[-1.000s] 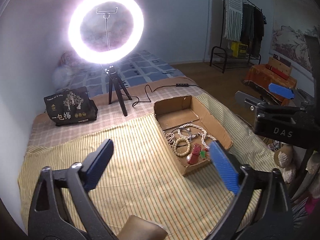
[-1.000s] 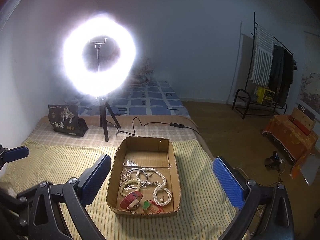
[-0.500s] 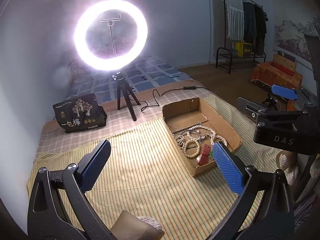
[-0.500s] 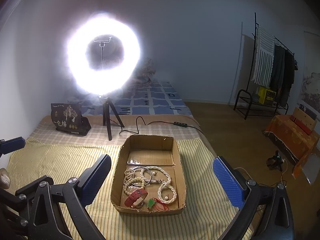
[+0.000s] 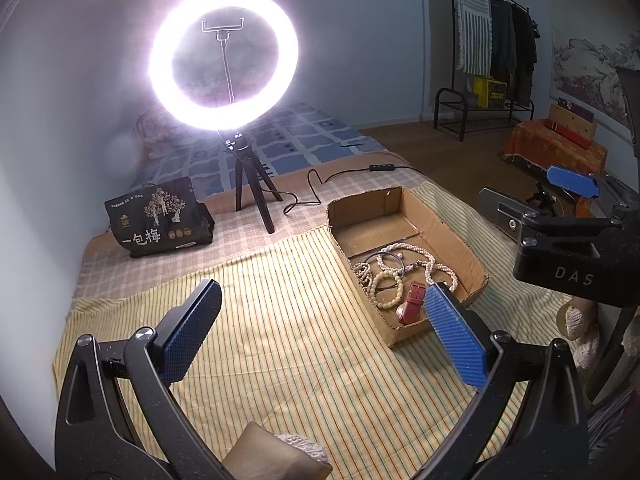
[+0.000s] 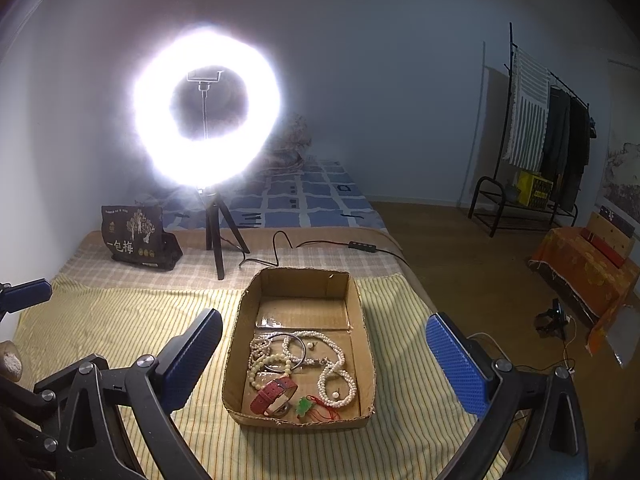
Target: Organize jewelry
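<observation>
A: Any writing legible?

B: Two spots. The black bag point(image 5: 158, 216) by the wall carries white characters "一包梅" under a tree print; smaller lines above them are too fine to read. The right gripper's body, seen at the edge of the left wrist view, is marked "DAS".

A: Grippers?

B: Left gripper point(image 5: 324, 334) hangs over the striped yellow cloth point(image 5: 280, 320), blue pads spread wide, nothing between them. Right gripper point(image 6: 324, 364) likewise spread wide and empty, aimed down at the cardboard box point(image 6: 368, 344), which sits between its fingers in that view.

A: Jewelry?

B: All in the near half of the box, which rests on the cloth. Pearl necklace point(image 6: 340, 368) looped at right, cream bead bracelet point(image 6: 268, 364) at left, a dark bangle point(image 6: 298, 346) over both. Red watch strap point(image 6: 274, 394) at the near edge, green pendant on red cord point(image 6: 306, 405) just beside it. The far half holds no jewelry that I can make out.

A: Surroundings?

B: Lit ring light point(image 5: 224, 58) on a tripod behind the box, its cable trailing right.
</observation>
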A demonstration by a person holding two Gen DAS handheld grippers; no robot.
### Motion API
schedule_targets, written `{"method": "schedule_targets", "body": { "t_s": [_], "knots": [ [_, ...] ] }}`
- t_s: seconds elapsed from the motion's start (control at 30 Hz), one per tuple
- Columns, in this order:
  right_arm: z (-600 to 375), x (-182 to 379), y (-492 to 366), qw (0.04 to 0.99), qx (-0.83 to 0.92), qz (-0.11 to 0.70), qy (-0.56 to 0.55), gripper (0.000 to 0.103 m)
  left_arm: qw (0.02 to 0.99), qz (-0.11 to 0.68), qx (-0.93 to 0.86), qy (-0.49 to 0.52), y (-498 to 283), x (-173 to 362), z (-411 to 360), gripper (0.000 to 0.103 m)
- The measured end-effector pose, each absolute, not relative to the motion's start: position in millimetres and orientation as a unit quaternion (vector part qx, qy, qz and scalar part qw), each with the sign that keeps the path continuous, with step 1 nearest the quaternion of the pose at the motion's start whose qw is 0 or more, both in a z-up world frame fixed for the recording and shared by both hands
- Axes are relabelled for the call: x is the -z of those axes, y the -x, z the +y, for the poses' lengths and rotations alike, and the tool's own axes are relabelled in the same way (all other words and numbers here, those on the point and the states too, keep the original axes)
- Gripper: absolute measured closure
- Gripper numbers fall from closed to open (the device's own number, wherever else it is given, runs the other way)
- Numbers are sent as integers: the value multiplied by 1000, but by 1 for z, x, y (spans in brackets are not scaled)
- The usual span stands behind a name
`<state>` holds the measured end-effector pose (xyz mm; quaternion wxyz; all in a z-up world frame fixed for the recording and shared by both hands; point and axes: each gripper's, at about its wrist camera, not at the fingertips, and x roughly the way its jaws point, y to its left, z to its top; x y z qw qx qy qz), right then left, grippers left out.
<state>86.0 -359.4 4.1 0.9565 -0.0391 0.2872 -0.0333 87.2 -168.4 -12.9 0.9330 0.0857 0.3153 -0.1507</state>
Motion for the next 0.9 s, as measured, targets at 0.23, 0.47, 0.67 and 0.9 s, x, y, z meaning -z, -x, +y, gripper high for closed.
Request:
{"method": "schedule_targets", "body": {
  "t_s": [0.23, 0.47, 0.67, 0.9],
  "knots": [
    [-360, -3, -86, 956, 34, 289, 41, 0, 933, 315, 150, -86, -87, 13, -168, 0],
    [-359, -2, -87, 955, 32, 291, 41, 0, 933, 315, 150, -86, -86, 13, -168, 0],
    [-358, -1, -89, 955, 31, 293, 41, 0, 933, 315, 152, -85, -86, 14, -169, 0],
    [-356, 2, -90, 953, 29, 297, 43, 0, 933, 313, 152, -85, -86, 14, -170, 0]
  ]
}}
